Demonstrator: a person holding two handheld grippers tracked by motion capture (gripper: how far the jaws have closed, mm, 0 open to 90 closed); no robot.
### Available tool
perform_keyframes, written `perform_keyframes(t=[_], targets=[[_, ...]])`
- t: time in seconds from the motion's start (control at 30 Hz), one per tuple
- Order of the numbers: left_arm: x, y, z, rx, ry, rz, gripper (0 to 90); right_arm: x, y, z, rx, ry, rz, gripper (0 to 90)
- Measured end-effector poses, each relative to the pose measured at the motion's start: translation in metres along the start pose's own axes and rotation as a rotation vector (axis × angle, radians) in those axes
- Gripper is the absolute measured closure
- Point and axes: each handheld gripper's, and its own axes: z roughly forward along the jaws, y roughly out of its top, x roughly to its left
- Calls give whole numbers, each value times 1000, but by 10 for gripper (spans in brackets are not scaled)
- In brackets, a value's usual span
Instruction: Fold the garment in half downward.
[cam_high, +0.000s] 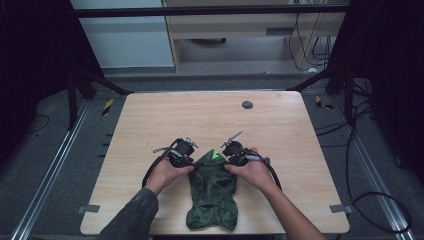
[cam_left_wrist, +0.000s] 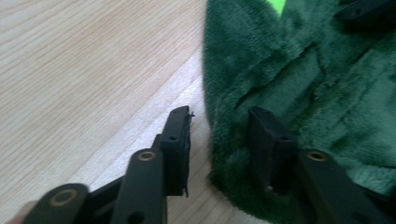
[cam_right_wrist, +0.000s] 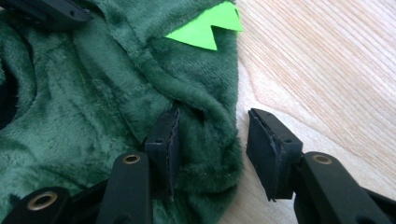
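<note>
Left gripper (cam_left_wrist: 219, 135): we see its jaws straddling the left edge of the green plush garment (cam_left_wrist: 303, 84), one jaw out on the bare wooden table (cam_left_wrist: 84, 70), the other sunk into the fleece. There is a gap between the outer pad and the fabric edge, so the pads are not pressing; we call it released, with cloth between the jaws. From above, this left gripper (cam_high: 187, 161) sits at the garment's upper left corner, with the person's left hand (cam_high: 165, 174) wrapped around its body and a dark sleeve (cam_high: 131, 215) trailing toward the near table edge.

Right gripper (cam_right_wrist: 212, 144): same setup mirrored. One jaw is buried in the plush, the other stands just beside the folded edge over bare wood, with a visible gap. It is released as well, the garment's rim lying between the jaws, no clamp. Just beyond its jaws a bright green zigzag patch (cam_right_wrist: 205, 29) lies on the fabric near the edge. From above, the right gripper (cam_high: 226, 156) sits at the upper right corner, held by the right hand (cam_high: 252, 172).

The garment (cam_high: 212, 192) lies flat on the table (cam_high: 200, 120), stretching from between the two grippers toward the near edge, with dark openings in it. Well beyond both grippers, a small dark round disc (cam_high: 247, 104) sits on the far part of the table.
</note>
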Motion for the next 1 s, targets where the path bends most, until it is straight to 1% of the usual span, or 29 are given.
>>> perform_keyframes(t=[0.07,0.1,0.13,0.27,0.33,0.5,0.53,0.6,0.7,1.0], targets=[[-2,0,0,-2,-9,13,663,2,0,0,-1,-2,-12,578],[-2,-1,0,-3,-14,12,696,4,0,0,0,-2,-24,609],[-3,-1,0,-5,-21,18,719,5,1,0,3,2,-20,634],[-4,-4,0,-14,-45,16,820,9,1,0,4,11,-44,783],[-4,-5,0,-20,-51,13,855,9,1,1,4,27,-55,828],[-1,-5,-1,-21,-58,7,880,10,2,1,7,31,-66,852],[-1,-5,-2,-22,-57,6,881,9,2,0,2,30,-75,853],[-1,-5,-3,-27,-50,9,883,8,3,-3,-9,26,-78,856],[-1,-2,-7,-45,-42,10,884,8,5,-8,-27,22,-84,858],[-4,7,-22,-89,-13,35,884,4,12,-23,-66,-6,-101,861]])
